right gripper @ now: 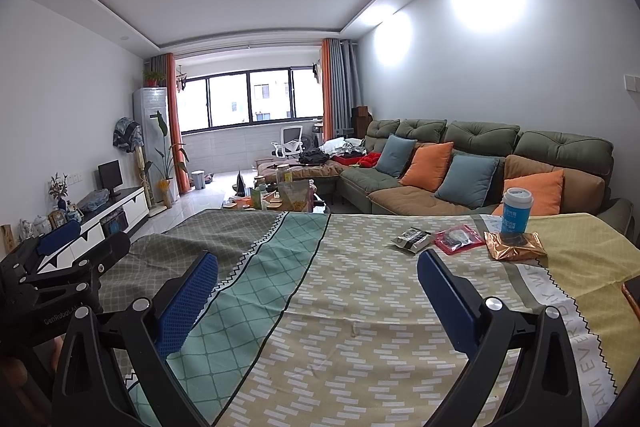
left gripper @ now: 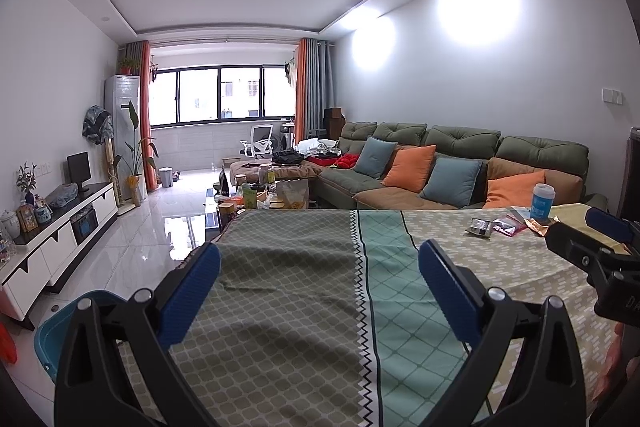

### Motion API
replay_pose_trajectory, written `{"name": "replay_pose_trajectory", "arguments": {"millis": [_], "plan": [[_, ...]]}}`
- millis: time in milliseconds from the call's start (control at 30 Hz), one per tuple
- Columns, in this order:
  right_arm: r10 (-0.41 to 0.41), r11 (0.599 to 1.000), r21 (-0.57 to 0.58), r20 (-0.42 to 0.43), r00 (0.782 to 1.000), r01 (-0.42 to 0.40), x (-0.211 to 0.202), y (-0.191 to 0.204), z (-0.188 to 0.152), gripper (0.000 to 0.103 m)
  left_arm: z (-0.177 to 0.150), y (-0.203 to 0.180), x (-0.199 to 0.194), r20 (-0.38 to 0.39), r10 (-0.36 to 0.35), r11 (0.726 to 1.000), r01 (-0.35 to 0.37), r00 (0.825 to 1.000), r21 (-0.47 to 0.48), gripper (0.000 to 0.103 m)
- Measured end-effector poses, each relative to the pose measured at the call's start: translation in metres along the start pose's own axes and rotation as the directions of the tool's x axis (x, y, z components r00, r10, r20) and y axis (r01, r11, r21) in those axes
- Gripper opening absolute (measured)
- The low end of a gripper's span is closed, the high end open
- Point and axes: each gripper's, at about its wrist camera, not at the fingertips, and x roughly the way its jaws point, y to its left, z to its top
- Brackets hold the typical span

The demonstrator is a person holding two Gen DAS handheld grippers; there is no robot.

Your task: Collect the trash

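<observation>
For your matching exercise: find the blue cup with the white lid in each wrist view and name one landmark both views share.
Left wrist: blue cup far right on the tablecloth, beyond the wrappers.
Right wrist: blue cup upper right, behind the gold wrapper.
Shared landmark: the orange cushion behind it.

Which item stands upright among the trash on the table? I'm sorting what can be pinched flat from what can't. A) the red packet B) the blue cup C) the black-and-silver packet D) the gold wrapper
B: the blue cup stands upright behind the gold wrapper, while the red packet and the black-and-silver packet lie flat on the tablecloth.
</observation>
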Motion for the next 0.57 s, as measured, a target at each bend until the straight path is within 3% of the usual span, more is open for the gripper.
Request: {"name": "replay_pose_trajectory", "arguments": {"millis": [267,433,567], "plan": [[-0.001,1.000,0.000,-0.001,1.000,0.001,0.001,0.000,0.000,0.099,0.001,-0.001,0.001,-0.005,-0.004,1.000,0.004,1.000,0.026,0.100],[-0.008,1.000,0.016,-0.023,1.000,0.008,0.002,-0.005,0.001,0.099,0.000,0.001,0.018,-0.101,-0.036,0.999,0.036,0.994,-0.004,0.100],[-0.019,0.999,0.030,-0.054,0.998,0.021,0.007,-0.013,0.002,0.099,-0.003,0.003,0.042,-0.207,-0.041,0.999,0.039,0.977,-0.012,0.100]]}}
